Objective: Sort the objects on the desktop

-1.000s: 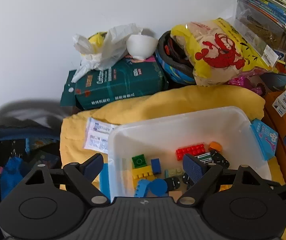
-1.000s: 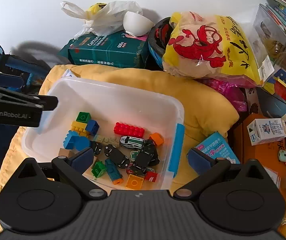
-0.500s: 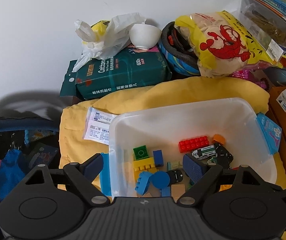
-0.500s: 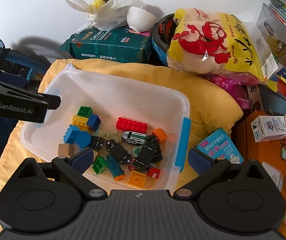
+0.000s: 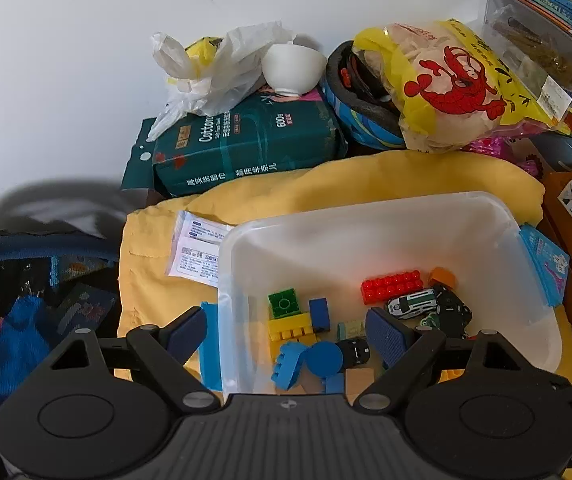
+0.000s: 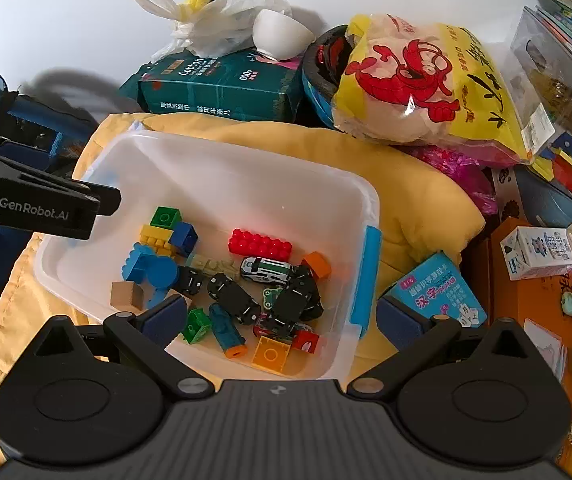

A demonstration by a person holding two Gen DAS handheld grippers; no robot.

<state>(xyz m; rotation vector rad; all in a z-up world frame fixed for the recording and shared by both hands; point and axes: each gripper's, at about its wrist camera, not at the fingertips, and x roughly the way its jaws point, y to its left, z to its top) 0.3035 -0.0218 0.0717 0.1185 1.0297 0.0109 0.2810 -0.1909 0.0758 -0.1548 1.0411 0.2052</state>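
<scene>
The left gripper [image 5: 286, 330] is wide open and holds nothing; its fingers straddle the near-left wall of the bin [image 5: 486, 204]. The right gripper [image 6: 282, 316] is likewise spread wide and empty, one finger over the bin's near edge, the other just outside the blue latch [image 6: 368, 276]. The bin rests on a yellow cushion [image 6: 418, 204]. Inside lie a red brick [image 6: 260, 244], a white toy car [image 6: 266, 270], black cars and assorted blocks. A blue card box [image 6: 440, 290] lies just beside the bin's right side.
</scene>
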